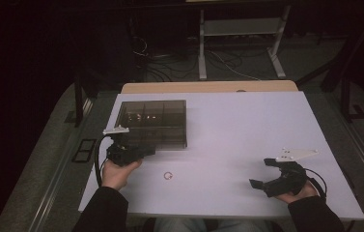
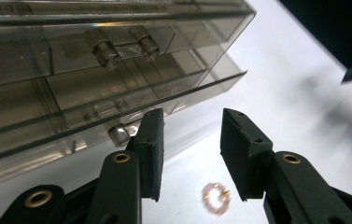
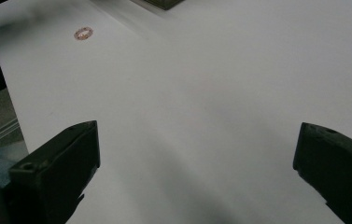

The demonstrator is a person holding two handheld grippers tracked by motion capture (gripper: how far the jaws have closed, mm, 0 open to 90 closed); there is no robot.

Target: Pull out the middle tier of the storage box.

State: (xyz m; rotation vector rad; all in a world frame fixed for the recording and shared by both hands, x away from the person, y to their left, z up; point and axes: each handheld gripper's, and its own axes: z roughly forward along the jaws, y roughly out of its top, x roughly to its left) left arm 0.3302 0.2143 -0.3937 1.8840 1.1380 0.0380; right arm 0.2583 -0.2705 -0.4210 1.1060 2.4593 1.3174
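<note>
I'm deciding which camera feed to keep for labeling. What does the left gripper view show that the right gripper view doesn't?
Left gripper view alone: the clear smoky compartment box up close, with its dividers and hinge knuckles, and the left tool open at the box's lower edge. Right gripper view alone: the right tool wide open over bare table, with just a corner of the box at the top edge. Both share the white table and the small pink ring lying on it.

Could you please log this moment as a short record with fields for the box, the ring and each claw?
box: smoky clear compartment box, lid closed, far left of white table
ring: small pinkish ring, on table near box
left claw: open, at box's front edge
right claw: open wide, holding nothing, above bare table
</note>
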